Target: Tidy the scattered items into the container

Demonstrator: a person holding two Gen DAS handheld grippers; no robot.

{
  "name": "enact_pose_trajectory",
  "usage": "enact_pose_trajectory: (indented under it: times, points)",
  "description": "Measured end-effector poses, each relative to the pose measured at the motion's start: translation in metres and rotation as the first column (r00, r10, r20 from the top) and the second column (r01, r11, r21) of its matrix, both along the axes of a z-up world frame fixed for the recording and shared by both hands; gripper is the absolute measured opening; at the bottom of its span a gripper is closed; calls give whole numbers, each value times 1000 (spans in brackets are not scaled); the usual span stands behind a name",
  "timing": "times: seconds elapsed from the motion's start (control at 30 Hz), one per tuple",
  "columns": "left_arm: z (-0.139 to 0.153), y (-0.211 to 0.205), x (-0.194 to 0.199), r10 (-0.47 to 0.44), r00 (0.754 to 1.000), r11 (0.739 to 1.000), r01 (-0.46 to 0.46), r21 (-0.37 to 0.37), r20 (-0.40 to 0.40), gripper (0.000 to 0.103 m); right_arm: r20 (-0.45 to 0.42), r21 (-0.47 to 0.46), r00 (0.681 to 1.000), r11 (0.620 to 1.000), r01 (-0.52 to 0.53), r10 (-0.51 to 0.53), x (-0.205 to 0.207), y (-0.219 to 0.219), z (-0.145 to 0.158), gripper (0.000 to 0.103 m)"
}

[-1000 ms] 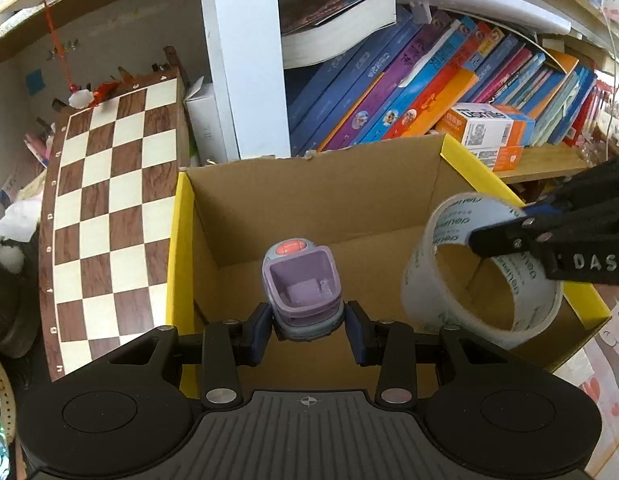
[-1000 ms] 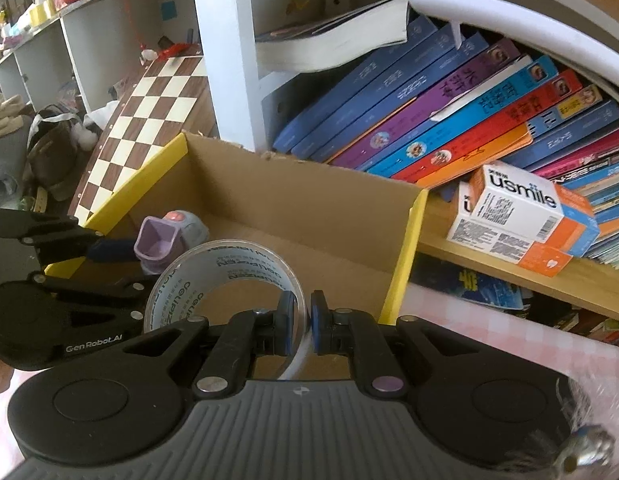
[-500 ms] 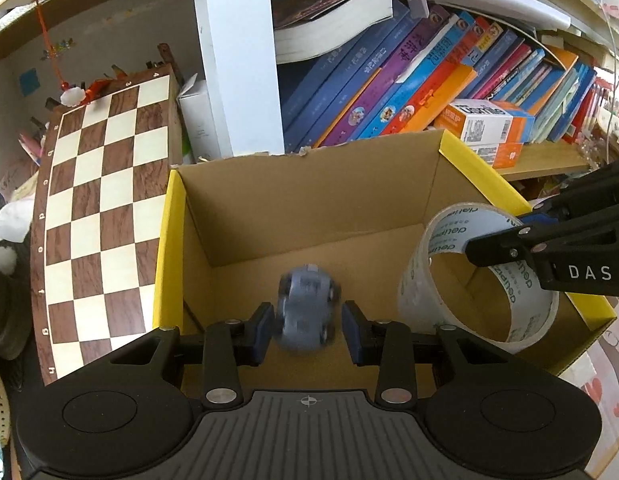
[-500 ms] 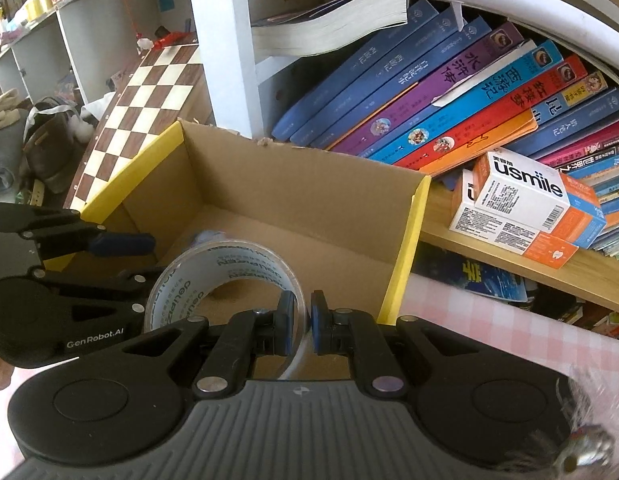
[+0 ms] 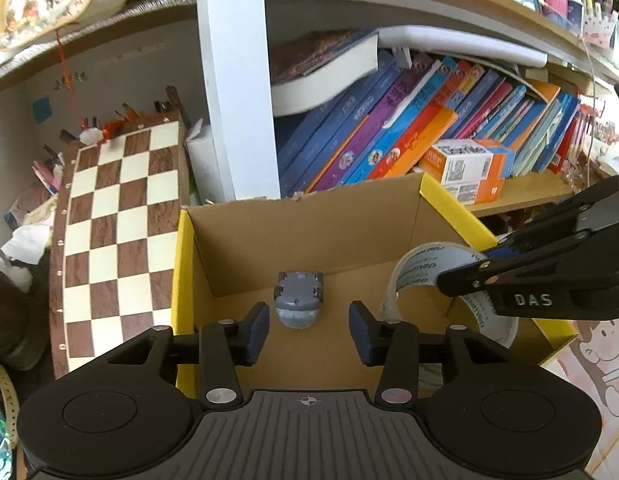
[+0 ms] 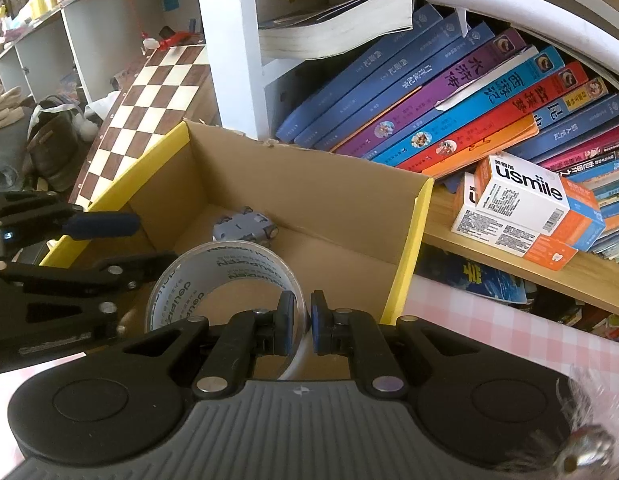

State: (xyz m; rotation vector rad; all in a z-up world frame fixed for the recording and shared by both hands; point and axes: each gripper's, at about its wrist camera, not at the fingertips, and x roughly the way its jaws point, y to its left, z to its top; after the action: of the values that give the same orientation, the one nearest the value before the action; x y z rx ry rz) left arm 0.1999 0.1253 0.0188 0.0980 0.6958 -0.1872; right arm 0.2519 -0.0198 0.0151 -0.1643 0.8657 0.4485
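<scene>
An open cardboard box with yellow-edged walls (image 5: 309, 232) (image 6: 309, 200) stands in front of a bookshelf. A small grey-purple toy car (image 5: 298, 298) (image 6: 244, 229) lies upside down on the box floor. My left gripper (image 5: 307, 330) is open and empty, hovering above the box's near side, just behind the car. My right gripper (image 6: 298, 322) is shut on the wall of a clear tape roll (image 6: 225, 276) (image 5: 425, 276) and holds it over the box's right half.
A chessboard (image 5: 117, 240) leans left of the box. Slanted books (image 6: 449, 112) and a white-orange usmile carton (image 6: 525, 204) fill the shelf behind. A pink checked tablecloth (image 6: 489, 344) lies to the right. A white shelf post (image 5: 237, 100) rises behind the box.
My left gripper opened and let go of the toy car, which dropped and flipped onto the box floor. The left gripper rose a little. The right gripper keeps holding the tape roll.
</scene>
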Motion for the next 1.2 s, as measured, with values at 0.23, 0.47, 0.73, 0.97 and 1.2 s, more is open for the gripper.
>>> enact_pose_trajectory:
  times: [0.23,0.47,0.73,0.97,1.2]
  points:
    - [15,7,-20,30,999,999,-29,-37,44,59,4,-5,1000,1000,-10,10,-1,3,3,9]
    - [22,9,-36,41,997,997,-37,-65,63,63,7,-23,1000,999,-27,27,0,8,4,9]
    - [21,10,-47,46,997,996,-41,-75,64,67,-18,-58,998,997,-53,52,8,13,-3,9]
    - [20,11,-58,40,997,997,-36,-68,61,67,-66,-103,994,990,-94,88,17,19,-16,9]
    - [20,14,-61,45,997,996,-40,-81,55,67,-95,-135,985,979,-156,144,19,30,-22,9]
